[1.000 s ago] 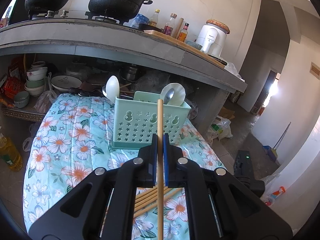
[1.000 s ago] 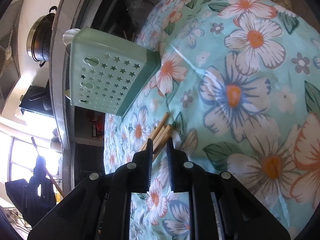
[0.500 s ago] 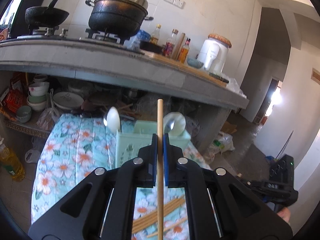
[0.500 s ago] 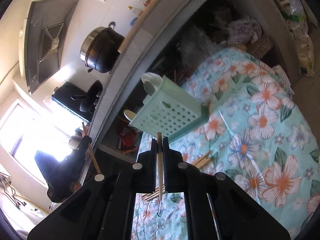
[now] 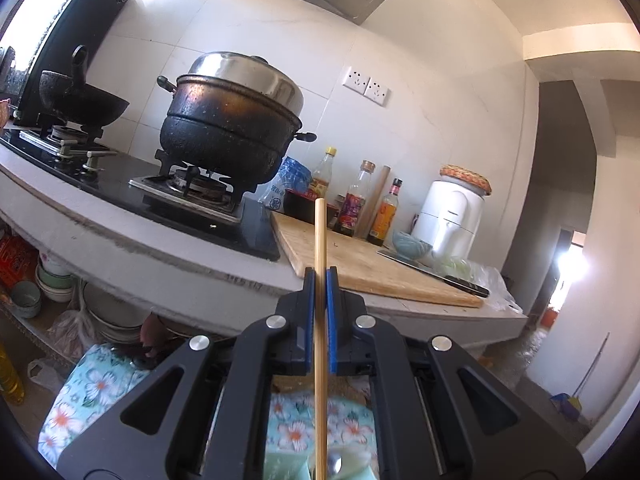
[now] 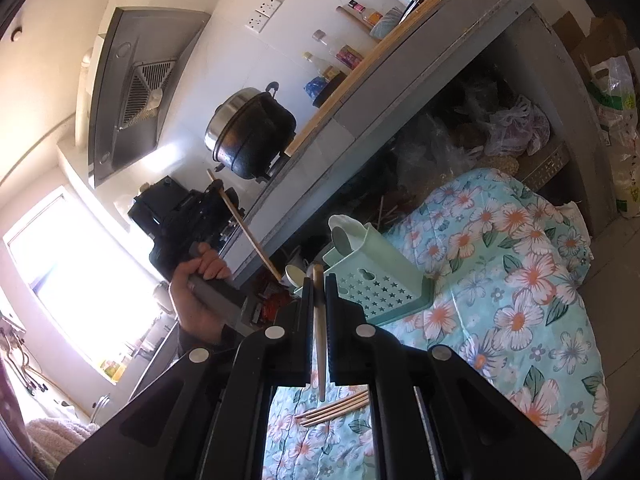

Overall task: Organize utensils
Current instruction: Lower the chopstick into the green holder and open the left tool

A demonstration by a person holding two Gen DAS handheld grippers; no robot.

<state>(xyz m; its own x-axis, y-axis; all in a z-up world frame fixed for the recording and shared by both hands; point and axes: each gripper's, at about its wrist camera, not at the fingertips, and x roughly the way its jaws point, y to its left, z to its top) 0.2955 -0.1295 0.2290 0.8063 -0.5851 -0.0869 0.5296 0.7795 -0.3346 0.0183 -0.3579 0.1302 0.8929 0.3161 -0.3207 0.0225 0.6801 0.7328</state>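
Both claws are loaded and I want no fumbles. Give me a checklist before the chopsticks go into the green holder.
1. Left claw shut on its chopstick: ok.
2. Right claw shut on its chopstick: ok.
3. Green holder standing on the floral cloth: ok.
4. Free compartment for chopsticks: cannot tell.
5. Table cleared: not ok, loose chopsticks remain.
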